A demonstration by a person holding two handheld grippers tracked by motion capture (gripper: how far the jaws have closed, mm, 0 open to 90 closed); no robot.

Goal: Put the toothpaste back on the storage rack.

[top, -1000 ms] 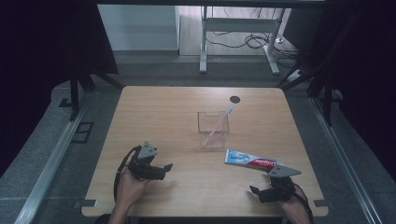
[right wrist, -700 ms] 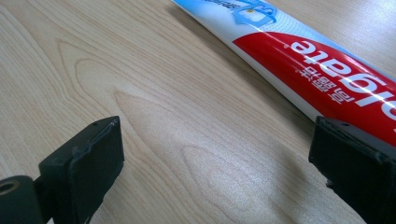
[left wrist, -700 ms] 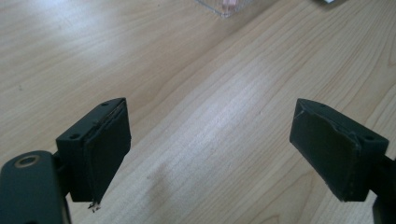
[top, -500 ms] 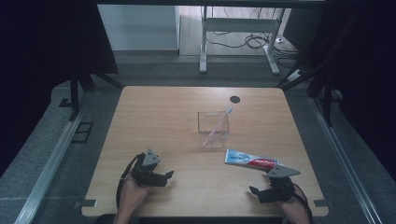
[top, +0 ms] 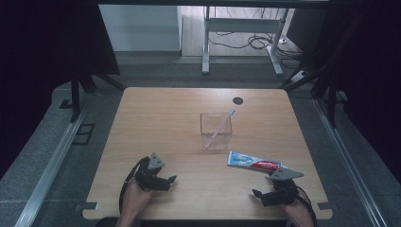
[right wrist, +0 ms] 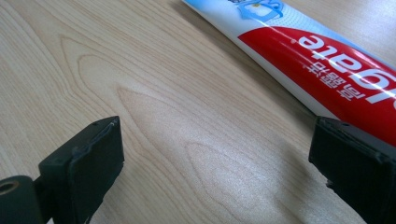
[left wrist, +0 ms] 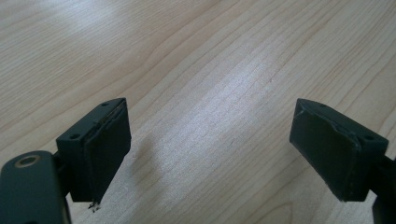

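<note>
A clear plastic box (top: 215,131) stands at the middle of the wooden table (top: 161,118), and a pink-and-white toothbrush (top: 221,126) leans in it. To its near right lies a red, white and blue toothpaste tube (top: 255,162) (right wrist: 322,60). My left gripper (top: 171,180) (left wrist: 210,154) rests low over bare wood at the near left, open, with nothing between its jaws. At the near right my right gripper (top: 255,194) (right wrist: 219,168) is open too, and the tube's red end lies just beyond its right jaw.
A round black hole (top: 238,100) marks the far side of the table. Dark curtains hang on both sides. Beyond the far edge is a metal frame (top: 241,23) with cables on the floor. Both hands sit close to the table's near edge.
My left gripper has slid a little toward the near edge and slightly right. The right gripper, tube, box and toothbrush have stayed put.
</note>
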